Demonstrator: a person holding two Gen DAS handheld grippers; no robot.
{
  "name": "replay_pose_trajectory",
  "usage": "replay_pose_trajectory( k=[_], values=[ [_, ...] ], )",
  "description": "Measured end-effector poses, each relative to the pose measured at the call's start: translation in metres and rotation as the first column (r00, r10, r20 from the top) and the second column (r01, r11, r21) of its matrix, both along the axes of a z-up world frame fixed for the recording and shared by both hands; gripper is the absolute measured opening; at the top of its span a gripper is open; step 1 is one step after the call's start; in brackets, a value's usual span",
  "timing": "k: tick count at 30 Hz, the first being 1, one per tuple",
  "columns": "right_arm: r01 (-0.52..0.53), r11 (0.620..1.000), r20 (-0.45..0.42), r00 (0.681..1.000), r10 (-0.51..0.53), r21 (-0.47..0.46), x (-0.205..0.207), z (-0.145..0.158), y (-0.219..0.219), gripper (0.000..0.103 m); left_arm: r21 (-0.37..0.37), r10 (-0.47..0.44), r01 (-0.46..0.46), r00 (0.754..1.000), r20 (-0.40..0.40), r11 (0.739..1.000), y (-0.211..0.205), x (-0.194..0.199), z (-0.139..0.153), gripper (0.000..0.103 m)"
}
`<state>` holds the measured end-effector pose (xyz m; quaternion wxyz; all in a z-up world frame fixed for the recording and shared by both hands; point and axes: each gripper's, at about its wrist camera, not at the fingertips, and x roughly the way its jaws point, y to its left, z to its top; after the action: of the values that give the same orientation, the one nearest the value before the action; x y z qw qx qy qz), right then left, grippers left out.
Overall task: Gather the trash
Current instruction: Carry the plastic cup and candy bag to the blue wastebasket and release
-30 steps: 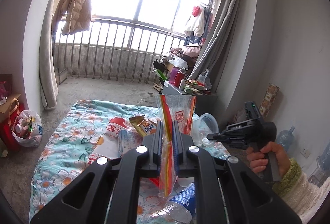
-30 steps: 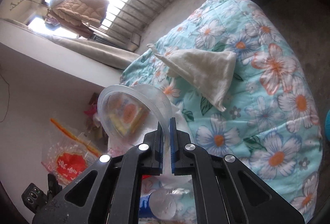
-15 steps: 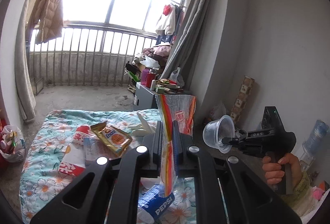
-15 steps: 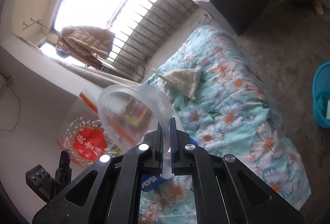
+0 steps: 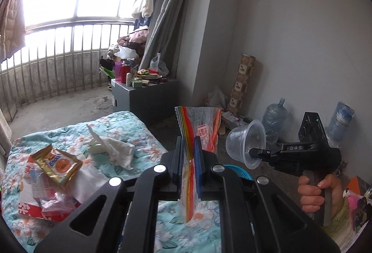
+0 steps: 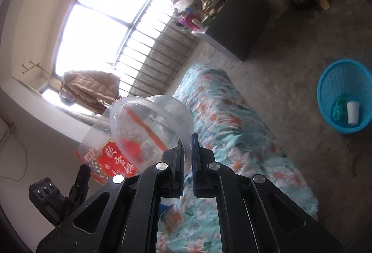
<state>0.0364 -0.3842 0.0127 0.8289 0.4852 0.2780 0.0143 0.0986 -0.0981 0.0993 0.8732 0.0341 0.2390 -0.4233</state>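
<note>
Left tongs [image 5: 188, 148]: closed on clear plastic bag [image 5: 200, 129], red-printed, long axis upright, top edge up, held above floral bed [image 5: 144, 136].
Right tongs [image 6: 186, 143]: closed on rim of clear plastic cup [image 6: 151, 127]; cup lies sideways in the air, mouth facing the tongs.
Blue basket [image 6: 344, 80]: on floor, well apart from the bed.
Snack wrappers [image 5: 55, 164]: on bed.

Black tongs [image 5: 187, 150], silver screws, "DAS" marking, bare hand [image 5: 318, 194], green sleeve [image 5: 341, 215]
</note>
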Motion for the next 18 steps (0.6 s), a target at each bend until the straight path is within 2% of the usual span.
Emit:
replay_pose_trajectory(
  k=[6,10,14,18],
  values=[
    [0.096,0.995,-0.034,0.995,-0.095,0.030,-0.024,-0.021,-0.037,0.004,0.049,-0.107,0.110,0.993,-0.056,0.993,-0.071,0.009,-0.017,0.009],
    [0.176,0.984,-0.085,0.981,-0.173,0.030,-0.040,-0.039,-0.064,0.004,0.083,-0.169,0.180,0.978,-0.123,0.980,-0.123,0.023,-0.038,0.009],
    [0.279,0.960,-0.184,0.944,-0.272,0.013,-0.059,-0.068,-0.099,0.004,0.115,-0.210,0.237,0.955,-0.209,0.965,-0.176,0.040,-0.066,0.009],
    [0.363,0.932,-0.297,0.890,-0.345,0.007,-0.072,-0.106,-0.131,0.004,0.183,-0.232,0.286,0.934,-0.270,0.940,-0.232,0.052,-0.101,0.009]
  ],
)
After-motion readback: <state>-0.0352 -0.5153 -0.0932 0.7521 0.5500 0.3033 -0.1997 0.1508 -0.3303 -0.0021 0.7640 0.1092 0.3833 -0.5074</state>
